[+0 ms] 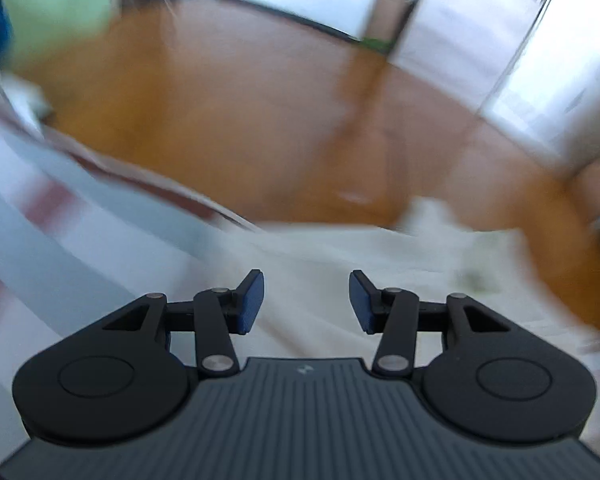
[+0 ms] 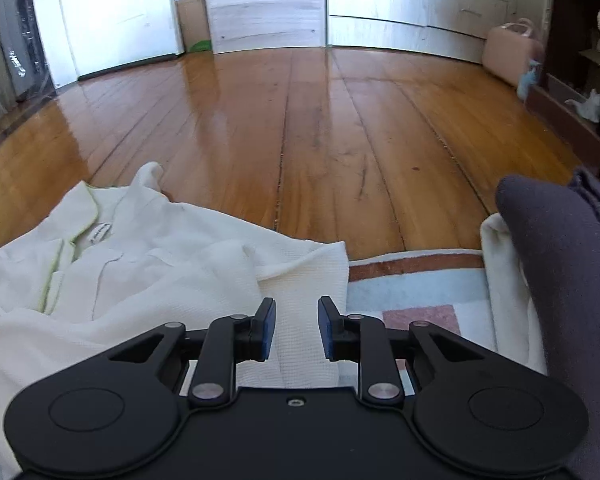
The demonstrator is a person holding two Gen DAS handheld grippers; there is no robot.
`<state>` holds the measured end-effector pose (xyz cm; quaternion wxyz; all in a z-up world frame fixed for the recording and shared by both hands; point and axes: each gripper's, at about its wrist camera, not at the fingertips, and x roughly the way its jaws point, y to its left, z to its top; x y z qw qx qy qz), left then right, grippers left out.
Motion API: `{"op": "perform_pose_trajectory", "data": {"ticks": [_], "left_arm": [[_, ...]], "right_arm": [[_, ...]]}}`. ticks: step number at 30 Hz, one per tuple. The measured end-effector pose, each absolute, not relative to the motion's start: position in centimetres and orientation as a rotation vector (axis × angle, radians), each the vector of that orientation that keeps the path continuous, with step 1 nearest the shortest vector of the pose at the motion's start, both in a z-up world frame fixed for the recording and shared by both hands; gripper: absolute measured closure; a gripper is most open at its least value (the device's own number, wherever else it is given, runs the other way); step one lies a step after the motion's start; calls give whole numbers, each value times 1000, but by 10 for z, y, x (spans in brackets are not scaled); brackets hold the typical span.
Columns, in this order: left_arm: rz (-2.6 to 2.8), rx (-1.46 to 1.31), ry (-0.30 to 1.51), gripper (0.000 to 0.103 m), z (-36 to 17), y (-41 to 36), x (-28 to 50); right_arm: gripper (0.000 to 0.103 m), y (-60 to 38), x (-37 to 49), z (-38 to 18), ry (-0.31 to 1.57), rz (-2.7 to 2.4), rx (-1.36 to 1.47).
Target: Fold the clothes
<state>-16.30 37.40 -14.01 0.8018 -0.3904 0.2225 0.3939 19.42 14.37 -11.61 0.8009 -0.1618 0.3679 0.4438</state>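
A cream waffle-knit garment (image 2: 132, 264) with pale green piping at the collar lies crumpled on the rug, spreading from the left to the middle of the right wrist view. My right gripper (image 2: 296, 328) hovers open just above the garment's right sleeve edge, with nothing between its fingers. The left wrist view is heavily blurred by motion. There my left gripper (image 1: 306, 300) is open over the same cream garment (image 1: 340, 264), holding nothing.
A rug (image 2: 412, 276) with pale blue, white and rust bands lies under the garment. A dark grey cloth (image 2: 572, 280) over a white towel (image 2: 504, 288) sits at the right. Wooden floor (image 2: 300, 120) stretches ahead to white cabinets (image 2: 260, 4) and a pink case (image 2: 508, 48).
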Motion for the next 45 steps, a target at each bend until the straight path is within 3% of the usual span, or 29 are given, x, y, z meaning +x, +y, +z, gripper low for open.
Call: {"op": "perform_pose_trajectory", "data": {"ticks": [3, 5, 6, 11, 12, 13, 14, 16, 19, 25, 29, 34, 35, 36, 37, 42, 45], "left_arm": [[698, -894, 511, 53, -150, 353, -139], [670, -777, 578, 53, -149, 338, -117], [658, -726, 602, 53, -148, 332, -109], [557, -646, 631, 53, -142, 313, -88], [541, -657, 626, 53, -143, 313, -87], [535, -665, 624, 53, -144, 312, -87], [538, -667, 627, 53, -146, 311, -87], [553, -662, 639, 53, -151, 313, -89], [584, -640, 658, 53, -155, 316, -90], [607, -596, 668, 53, -156, 320, -87], [632, -554, 678, 53, -156, 323, -87], [722, -542, 649, 48, -148, 345, -109], [749, -570, 642, 45, -148, 352, -113], [793, -601, 658, 36, -150, 358, -115], [836, -619, 681, 34, -151, 361, -115], [810, -652, 697, 34, -158, 361, -112], [780, -689, 705, 44, -166, 360, -117]], "right_arm": [[74, 154, 192, -120, 812, 1060, -374], [52, 166, 191, -125, 830, 1111, -401], [47, 174, 192, -128, 827, 1109, -416], [47, 207, 208, -147, 900, 1137, -424], [50, 210, 206, -150, 883, 1156, -437], [95, 210, 200, -150, 807, 1158, -464], [102, 211, 193, -151, 731, 1158, -490], [102, 205, 184, -141, 558, 1128, -489], [102, 189, 188, -115, 470, 1032, -379], [103, 197, 202, -146, 458, 901, -603], [103, 204, 227, -160, 572, 817, -601], [90, 204, 231, -125, 725, 1044, -361], [77, 211, 225, -120, 740, 1098, -359], [67, 220, 217, -116, 749, 1143, -368], [50, 232, 208, -115, 750, 1173, -392], [47, 298, 159, -128, 888, 1420, -521], [47, 317, 134, -141, 911, 1518, -584]]}}
